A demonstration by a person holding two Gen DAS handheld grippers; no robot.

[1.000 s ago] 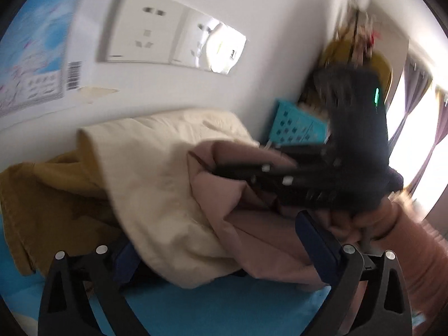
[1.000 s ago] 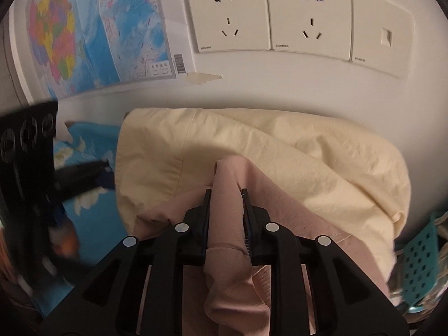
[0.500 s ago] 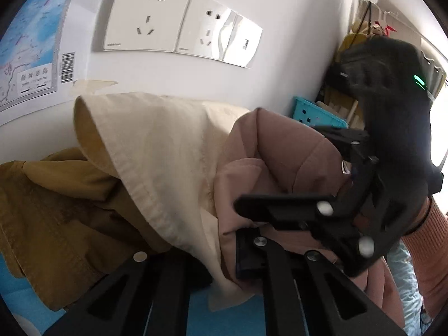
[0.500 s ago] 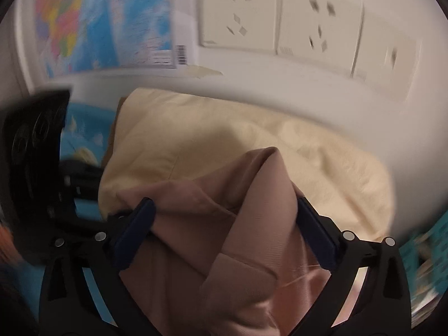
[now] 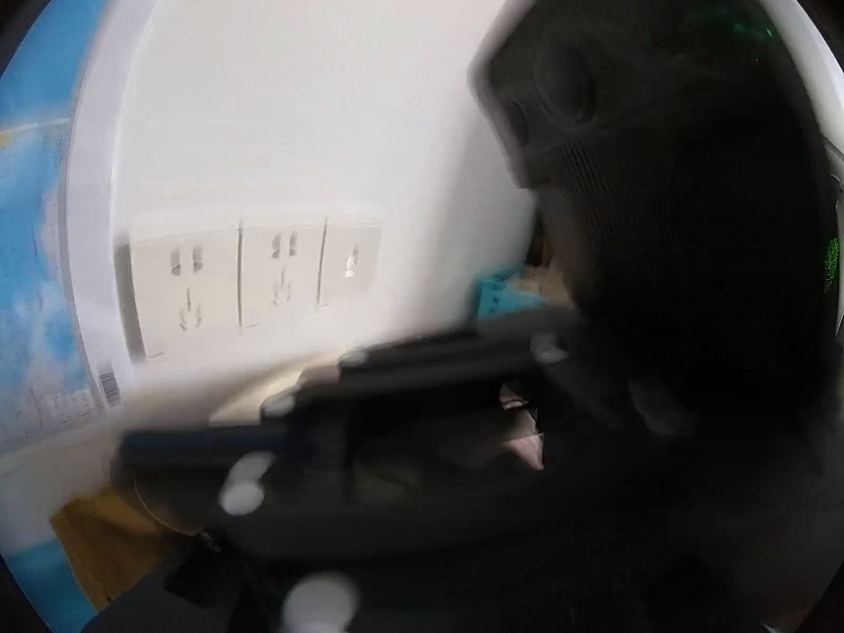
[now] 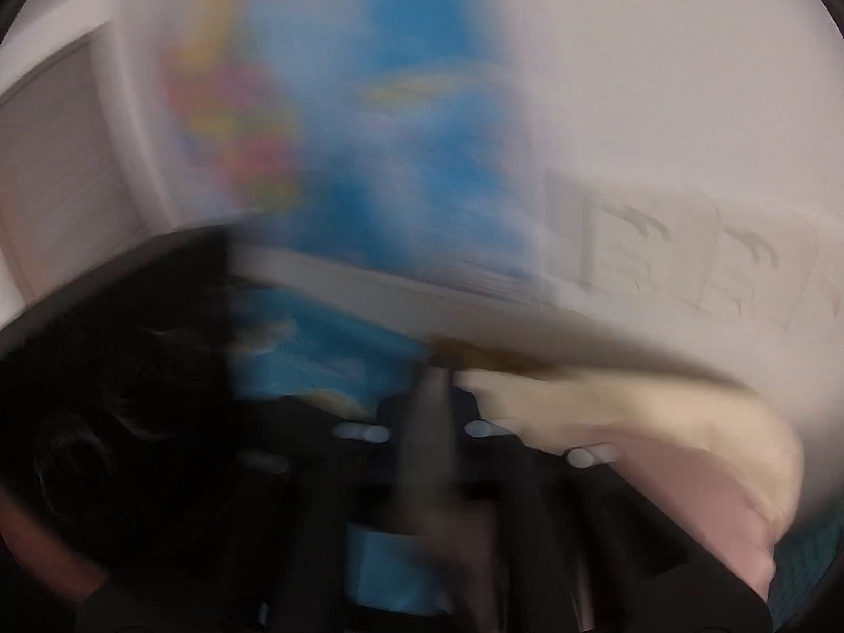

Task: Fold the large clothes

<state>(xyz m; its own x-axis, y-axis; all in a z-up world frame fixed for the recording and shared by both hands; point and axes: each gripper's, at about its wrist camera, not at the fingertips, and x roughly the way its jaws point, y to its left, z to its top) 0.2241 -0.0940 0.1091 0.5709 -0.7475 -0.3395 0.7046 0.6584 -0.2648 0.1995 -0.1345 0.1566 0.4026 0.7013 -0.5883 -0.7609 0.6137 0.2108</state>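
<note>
Both views were motion-blurred. The right gripper (image 6: 427, 411) was clamped on a strip of the pink garment (image 6: 701, 485), which lay bunched against the cream garment (image 6: 633, 406) by the wall. The left gripper (image 5: 253, 554) was closed; whether it held cloth was unclear. No fold was visible; folding seemingly remained entirely ahead.

Both cameras ride on the hand-held tongs and look forward along them, close to a white wall (image 5: 295, 105). The left wrist view faces the wall sockets (image 5: 248, 274) at about 9 o'clock, with the other black unit (image 5: 686, 264) filling 3 o'clock. The right wrist view, badly blurred, faces the map poster (image 6: 401, 121) at 12 o'clock. Both views share sockets, poster and wall
</note>
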